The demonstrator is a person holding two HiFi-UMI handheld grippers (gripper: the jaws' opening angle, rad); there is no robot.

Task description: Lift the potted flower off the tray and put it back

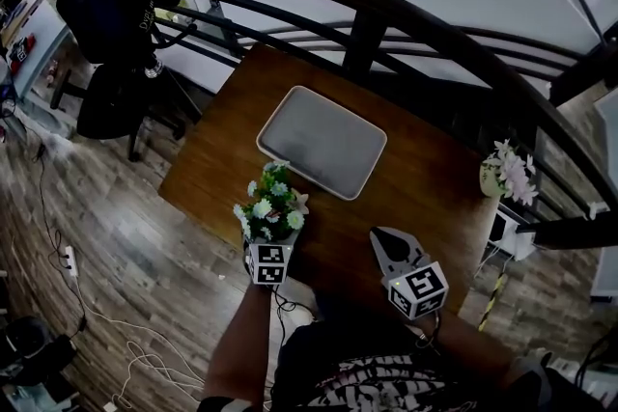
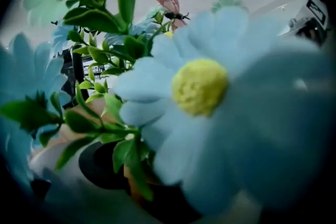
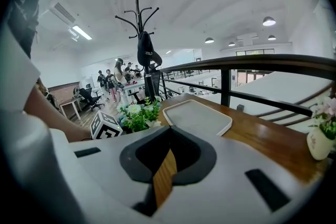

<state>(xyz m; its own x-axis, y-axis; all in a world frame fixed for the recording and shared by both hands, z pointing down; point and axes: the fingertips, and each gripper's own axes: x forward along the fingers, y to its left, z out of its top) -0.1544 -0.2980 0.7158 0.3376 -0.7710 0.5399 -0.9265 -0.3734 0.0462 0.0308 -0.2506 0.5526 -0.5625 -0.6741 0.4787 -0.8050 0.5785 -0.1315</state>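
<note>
1. Two things could go wrong from here, I'd say. First, the potted flower point(image 1: 273, 207) stands close to the table's point(image 1: 425, 178) near edge, toward its left corner. A clumsy nudge from the left gripper point(image 1: 271, 248) could tip it or push it along the wood.
2. Second, blooms and leaves crowd right over that gripper. In the left gripper view one pale daisy point(image 2: 199, 86) fills most of the frame. Jaws closing blind might pinch stems rather than the pot point(image 2: 102, 165), and a lift by the foliage would likely let the pot swing or drop.
3. Putting it back has its own risk. The tray point(image 1: 323, 142) has a raised rim, and a pot carried in low could catch on it and topple.
4. The left gripper is spread wide and, as far as I can judge, grips nothing. The pot's dark mouth sits low and just ahead of it, left of centre in its view. Foliage hides whether either jaw touches the pot.
5. The plant is off the tray, on bare wood between the tray's near left corner and the table's near edge. Nothing stands on the tray, which lies mid-table.
6. The right gripper point(image 1: 389, 251) hangs over the near edge further right, apart from the plant. Its jaws are drawn together to a sliver with nothing between them.
</note>
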